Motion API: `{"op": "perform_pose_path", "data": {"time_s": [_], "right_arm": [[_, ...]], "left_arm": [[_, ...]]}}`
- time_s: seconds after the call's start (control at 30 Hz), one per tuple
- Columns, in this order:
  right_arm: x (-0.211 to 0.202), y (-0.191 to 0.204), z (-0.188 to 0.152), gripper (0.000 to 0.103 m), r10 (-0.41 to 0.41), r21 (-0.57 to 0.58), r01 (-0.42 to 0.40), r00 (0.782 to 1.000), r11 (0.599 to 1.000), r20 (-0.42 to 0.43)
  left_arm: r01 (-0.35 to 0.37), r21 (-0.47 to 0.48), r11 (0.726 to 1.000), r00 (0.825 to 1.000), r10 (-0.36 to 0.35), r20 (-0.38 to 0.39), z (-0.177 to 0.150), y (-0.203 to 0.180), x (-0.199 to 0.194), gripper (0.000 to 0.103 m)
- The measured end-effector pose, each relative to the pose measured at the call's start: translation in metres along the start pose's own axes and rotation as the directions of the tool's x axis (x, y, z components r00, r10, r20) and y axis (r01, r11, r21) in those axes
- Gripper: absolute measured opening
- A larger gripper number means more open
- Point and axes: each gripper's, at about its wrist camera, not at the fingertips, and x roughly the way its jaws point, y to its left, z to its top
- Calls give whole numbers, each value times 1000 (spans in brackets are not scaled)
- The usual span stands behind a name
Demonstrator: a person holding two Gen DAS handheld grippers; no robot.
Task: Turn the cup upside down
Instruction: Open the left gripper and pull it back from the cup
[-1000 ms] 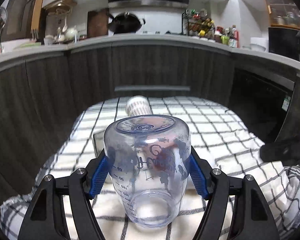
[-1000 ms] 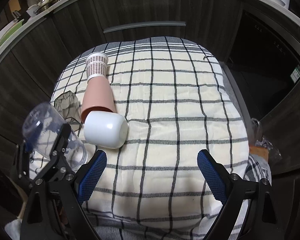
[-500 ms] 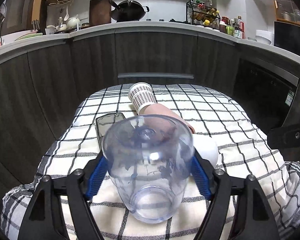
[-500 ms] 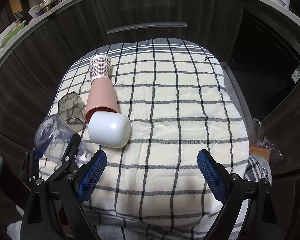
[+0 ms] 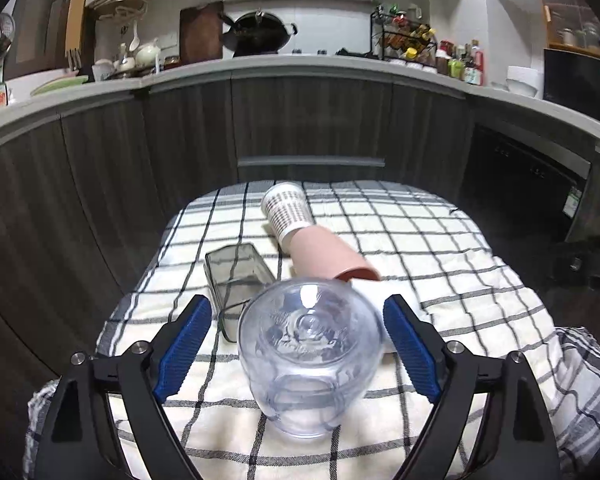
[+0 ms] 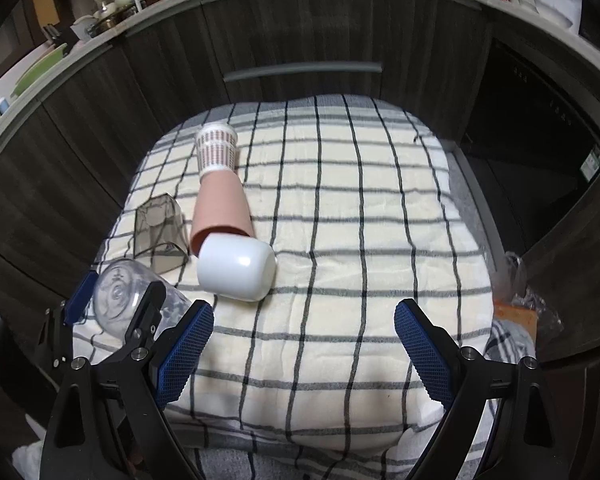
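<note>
Daylight shows on both sides of the clear cup [image 5: 310, 354], which stands between the spread blue pads of the left gripper [image 5: 298, 350], so neither pad [image 5: 182, 350] touches its wall. It sits bottom-up on the checked cloth [image 5: 440, 248], its closed base turned toward the camera and its open rim down on the fabric, nearer the wrist than the fingertips. In the right wrist view this same cup [image 6: 134, 304] lies outside the right gripper's left jaw, partly hidden behind the black frame of the left gripper [image 6: 120, 308]. Just beyond the left jaws, ahead and a little toward the left pad, stands a smoky grey square tumbler [image 5: 236, 276], also with its mouth on the cloth. Ahead of the right pad lies a pink cup [image 5: 326, 252] on its side, and a patterned paper cup [image 5: 288, 210] pokes out of its far end, farther still from the jaws. The white cup [image 6: 236, 268] is best seen from the right wrist, lying on its side beyond the left pad of the right gripper [image 6: 304, 346] and touching the pink cup's mouth; from the left wrist it is mostly hidden behind the clear cup. The right gripper's jaws are spread wide and hold nothing, with only bare checked cloth between them. Past the cloth's far edge runs a dark wood cabinet front [image 5: 312, 120] under a grey countertop [image 5: 300, 65].
</note>
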Motion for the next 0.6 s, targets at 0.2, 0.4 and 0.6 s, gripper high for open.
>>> {"op": "perform_pose_path", "data": {"time_s": [0.2,0.4,0.6], "right_arm": [[-23,5,-1,92,0,-33,4,993,999,114],[-43,8,-4,92,-13,-43,24,974,999,226],[-56,10,-10,92,-10,-36,22,952,999,305]], "left_arm": [[-3,25,1000,999,1,48,12,-1,-28,95],[-58,-13,998,998,59,21,30,8,-48,97],[-103,-54,993,994,101,-42,39,20,-66,98]]}}
